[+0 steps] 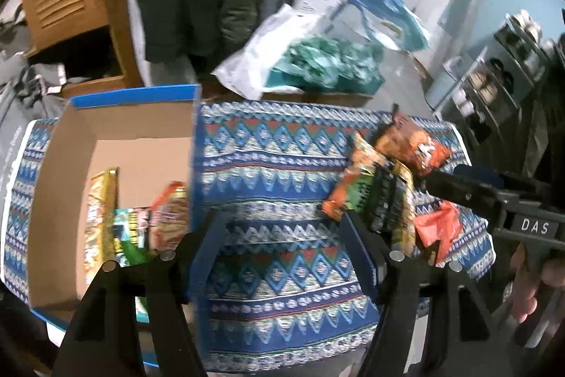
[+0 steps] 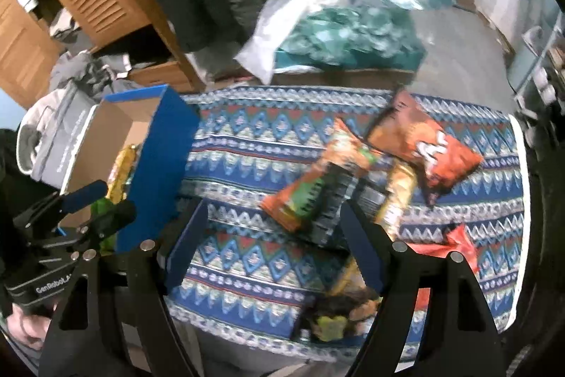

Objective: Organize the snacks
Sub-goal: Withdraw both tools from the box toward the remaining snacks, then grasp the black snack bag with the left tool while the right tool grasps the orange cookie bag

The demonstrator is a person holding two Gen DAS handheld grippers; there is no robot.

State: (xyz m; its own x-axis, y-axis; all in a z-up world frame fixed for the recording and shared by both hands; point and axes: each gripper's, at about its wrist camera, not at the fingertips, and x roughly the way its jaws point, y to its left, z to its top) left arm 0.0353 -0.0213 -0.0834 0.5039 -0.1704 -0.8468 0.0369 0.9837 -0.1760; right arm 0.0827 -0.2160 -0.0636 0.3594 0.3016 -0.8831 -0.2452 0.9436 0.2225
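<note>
Where patterned cloth fills frame centre, loose snack packets sit right of centre: orange chip bag, orange-green packet, red wrapper. Cardboard box at left holds more packets. Left gripper spread wide, nothing between fingers, straddling box wall. Right gripper likewise spread, unloaded, over cloth beside pile. White bag at upper centre.

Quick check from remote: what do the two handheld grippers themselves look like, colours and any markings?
Both are black, angular frames with dark blue finger pads and round silver bolts. The right gripper carries a white "DAS" label, seen from the left wrist view; the left gripper shows white "GenRobot" lettering in the right wrist view. A bare hand grips the handle.
</note>
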